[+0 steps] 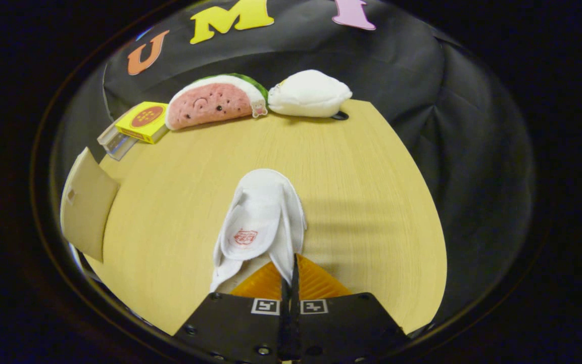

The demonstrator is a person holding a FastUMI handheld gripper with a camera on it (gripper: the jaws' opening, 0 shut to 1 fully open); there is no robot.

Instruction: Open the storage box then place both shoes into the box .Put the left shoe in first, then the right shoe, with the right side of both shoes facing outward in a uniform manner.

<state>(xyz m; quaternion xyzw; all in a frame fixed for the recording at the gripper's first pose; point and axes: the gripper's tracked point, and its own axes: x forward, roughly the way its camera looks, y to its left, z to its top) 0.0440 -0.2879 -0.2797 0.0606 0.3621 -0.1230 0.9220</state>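
Slippers (260,222), two white ones stacked, lie on the bench (361,202), one's edge pinched in the tool (291,268); beyond sit two plush toys (215,101) and one yellow box (144,121).

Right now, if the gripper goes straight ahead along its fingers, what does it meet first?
The gripper is shut on the white cloth slipper, so that travels with it. Beyond, the light wooden table looks free until the white plush toy, probably.

A pale wooden table (351,182) with a curved edge fills the frame's centre; black cloth wall (412,76) drapes behind and to the right, creased, under dim, warm light
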